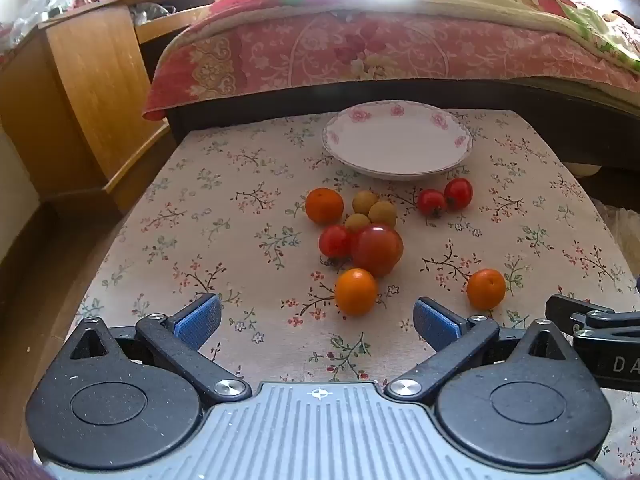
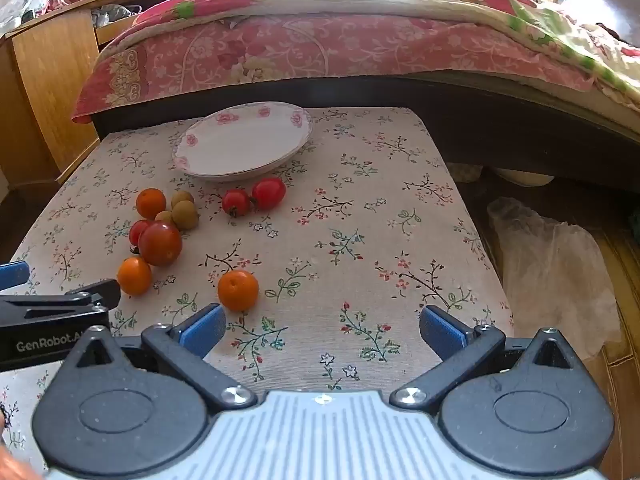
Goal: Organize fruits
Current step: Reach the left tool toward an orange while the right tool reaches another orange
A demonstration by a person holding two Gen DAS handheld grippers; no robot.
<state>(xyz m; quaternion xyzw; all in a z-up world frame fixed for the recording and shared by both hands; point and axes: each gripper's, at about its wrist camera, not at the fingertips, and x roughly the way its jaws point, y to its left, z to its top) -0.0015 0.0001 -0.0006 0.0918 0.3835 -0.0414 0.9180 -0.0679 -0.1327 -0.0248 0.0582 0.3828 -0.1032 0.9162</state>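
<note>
Left-wrist and right-wrist views of a table covered with a floral cloth (image 1: pixel 224 216), whose far edge is set against a bed (image 1: pixel 360 52). The left gripper (image 1: pixel 318 320) is held spread wide above the near part of the cloth, with nothing between its blue pads (image 1: pixel 199 320). The right gripper (image 2: pixel 322 326) is likewise held wide and empty over bare cloth; its outer pad is seen close to the table's right edge, beyond which a plastic bag (image 2: pixel 556 264) lies on the floor.

A flower-rimmed plate (image 1: pixel 460 148) is seen empty near the far edge. The fruits are grouped between plate and grippers. A large red tomato (image 1: pixel 378 249) is touched by a smaller tomato (image 1: pixel 334 241) and backed by three tan round fruits (image 1: pixel 370 210). An orange (image 1: pixel 324 205) lies just left of these. Two small tomatoes (image 1: pixel 444 198) lie as a touching pair near the plate's front rim. A near orange (image 1: pixel 356 291) lies just ahead of the left gripper, and another orange (image 2: pixel 238 290) lies just beside the right gripper's inner pad. Open cloth is shown along the left and right margins. A wooden cabinet (image 1: pixel 76 92) stands off the table's far-left corner.
</note>
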